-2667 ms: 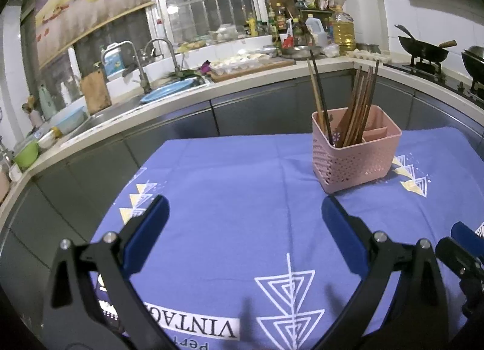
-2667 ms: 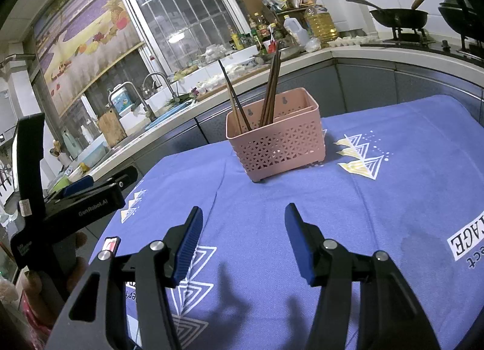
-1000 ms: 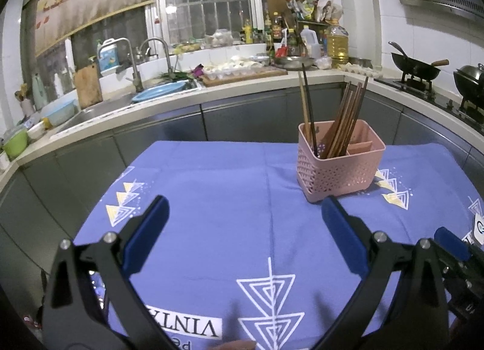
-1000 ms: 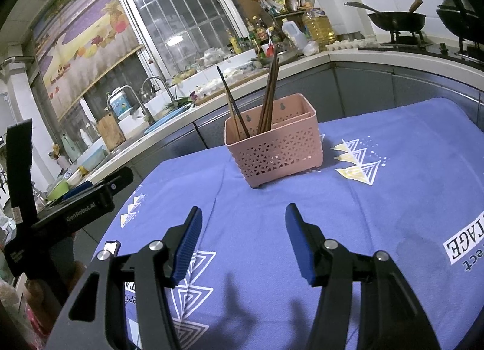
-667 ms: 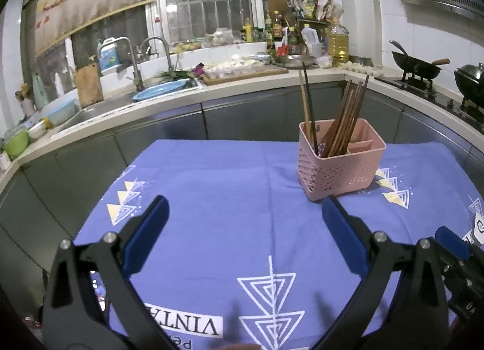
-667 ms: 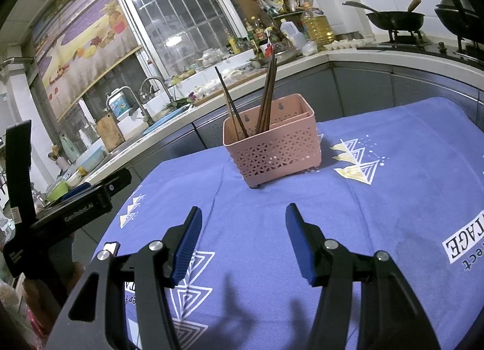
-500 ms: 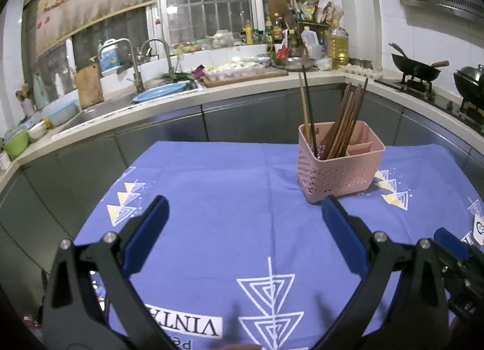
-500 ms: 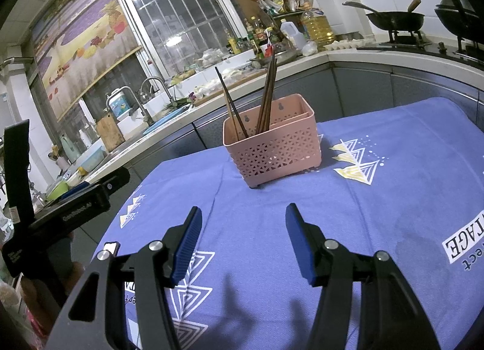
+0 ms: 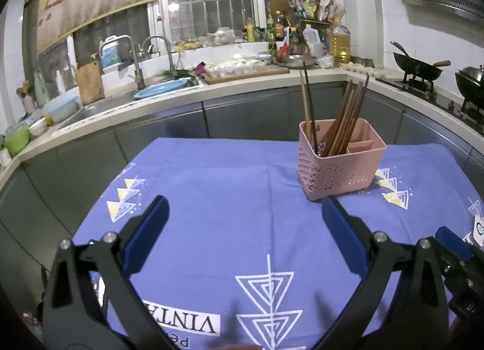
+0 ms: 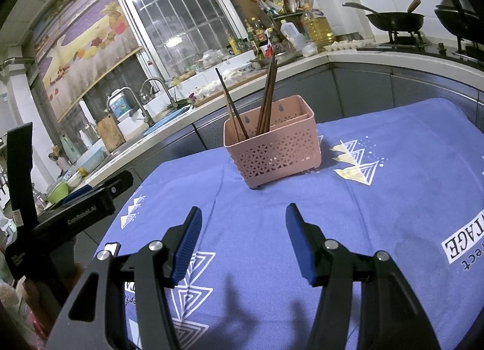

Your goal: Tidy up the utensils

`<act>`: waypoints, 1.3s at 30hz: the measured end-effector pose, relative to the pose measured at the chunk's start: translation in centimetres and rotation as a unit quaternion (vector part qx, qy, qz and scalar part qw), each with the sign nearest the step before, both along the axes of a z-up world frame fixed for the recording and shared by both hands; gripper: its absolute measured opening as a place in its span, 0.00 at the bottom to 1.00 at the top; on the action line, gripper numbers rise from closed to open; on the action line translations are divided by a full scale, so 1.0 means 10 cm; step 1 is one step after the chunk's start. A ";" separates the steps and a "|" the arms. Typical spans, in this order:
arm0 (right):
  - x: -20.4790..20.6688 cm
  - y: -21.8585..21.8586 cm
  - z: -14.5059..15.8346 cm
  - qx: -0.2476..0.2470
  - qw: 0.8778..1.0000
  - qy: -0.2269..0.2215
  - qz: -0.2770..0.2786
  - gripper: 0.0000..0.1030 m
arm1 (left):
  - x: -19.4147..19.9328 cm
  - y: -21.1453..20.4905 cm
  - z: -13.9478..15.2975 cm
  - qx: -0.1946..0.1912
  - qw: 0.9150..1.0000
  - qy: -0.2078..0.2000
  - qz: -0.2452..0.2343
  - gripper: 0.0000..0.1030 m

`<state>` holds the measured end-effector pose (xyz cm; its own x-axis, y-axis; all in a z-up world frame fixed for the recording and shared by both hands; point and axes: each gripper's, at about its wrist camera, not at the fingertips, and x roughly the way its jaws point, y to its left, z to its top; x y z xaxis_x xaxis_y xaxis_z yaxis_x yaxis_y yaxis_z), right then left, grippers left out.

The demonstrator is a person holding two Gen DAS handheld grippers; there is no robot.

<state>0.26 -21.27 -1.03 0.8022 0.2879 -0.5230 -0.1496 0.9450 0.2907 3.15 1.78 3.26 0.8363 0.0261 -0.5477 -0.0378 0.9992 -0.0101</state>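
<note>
A pink perforated utensil basket [image 9: 340,165] [image 10: 273,150] stands upright on the purple tablecloth [image 9: 230,198] [image 10: 393,198], toward the far side. Several brown chopsticks [image 9: 345,117] [image 10: 267,99] lean inside it, and two darker ones [image 9: 308,108] [image 10: 230,108] stand at its left end. My left gripper [image 9: 244,214] hovers open above the cloth, short of the basket, with nothing between its blue pads. My right gripper [image 10: 242,223] is open too and empty, nearer than the basket. The left tool's black body [image 10: 69,214] shows at the left of the right wrist view.
A steel-fronted kitchen counter [image 9: 211,89] curves behind the table, with a sink and taps [image 9: 136,62], a cutting board [image 9: 89,85], bottles [image 9: 338,38] and woks on a stove [image 9: 419,67]. The cloth's near part carries only printed triangles and lettering [image 9: 181,322].
Since the oldest frames both views have drawn back a little from the basket. Over the last second nothing has visibly changed; both grippers stay open.
</note>
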 end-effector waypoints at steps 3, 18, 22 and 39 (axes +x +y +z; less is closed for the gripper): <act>0.00 0.00 0.00 -0.001 1.000 -0.001 0.001 0.57 | -0.01 0.01 0.01 -0.004 1.000 -0.003 0.006 0.94; -0.01 0.00 0.00 -0.001 1.000 -0.001 0.000 0.57 | -0.01 0.05 0.03 -0.014 1.000 0.005 0.005 0.94; -0.01 0.00 0.00 -0.002 1.000 0.000 0.001 0.57 | 0.01 0.06 0.01 -0.015 1.000 0.007 0.001 0.94; -0.02 0.05 0.00 -0.004 1.000 -0.001 0.003 0.57 | 0.00 -0.01 -0.03 -0.005 1.000 0.009 -0.008 0.94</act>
<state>0.04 -20.78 -1.06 0.8020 0.2877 -0.5235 -0.1553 0.9467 0.2822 3.13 1.68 2.97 0.8266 0.0077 -0.5627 -0.0225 0.9996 -0.0194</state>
